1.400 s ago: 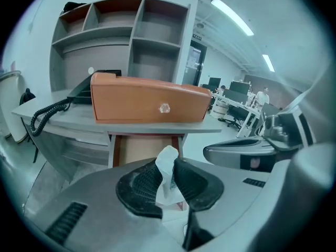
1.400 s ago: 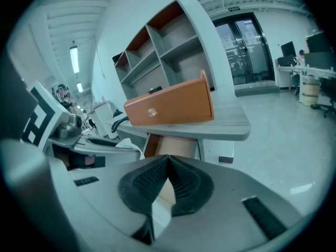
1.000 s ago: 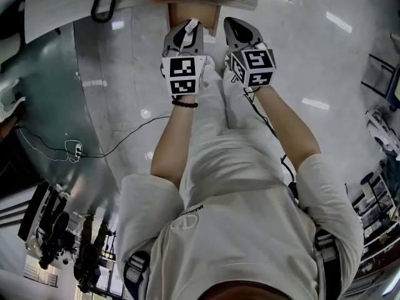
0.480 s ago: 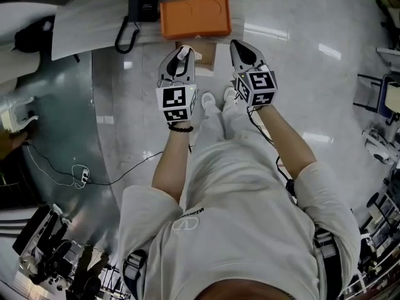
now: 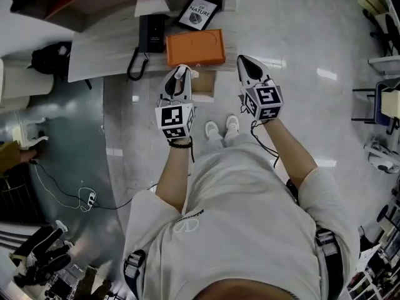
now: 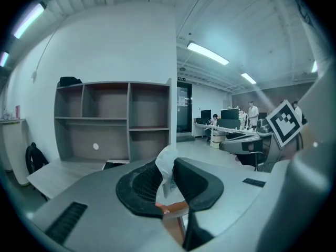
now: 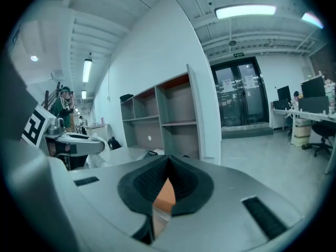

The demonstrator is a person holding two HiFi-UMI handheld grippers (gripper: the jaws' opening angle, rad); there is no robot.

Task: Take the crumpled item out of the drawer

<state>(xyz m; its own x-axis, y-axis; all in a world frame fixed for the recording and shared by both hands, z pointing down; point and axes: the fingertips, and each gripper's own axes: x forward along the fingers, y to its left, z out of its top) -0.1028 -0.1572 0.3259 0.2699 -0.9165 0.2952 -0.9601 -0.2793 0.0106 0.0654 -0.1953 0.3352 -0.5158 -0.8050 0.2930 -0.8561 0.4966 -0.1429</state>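
Plainly, the crumpled item, a white wad, is pinched between the left gripper's jaws and sticks up past their tips. It is held in the air near the brown drawer, not inside it. The right gripper alongside has its jaws pressed together on nothing. Beyond them, on the desk, sit an orange box, a black telephone and a dark cover printed "NATURE".
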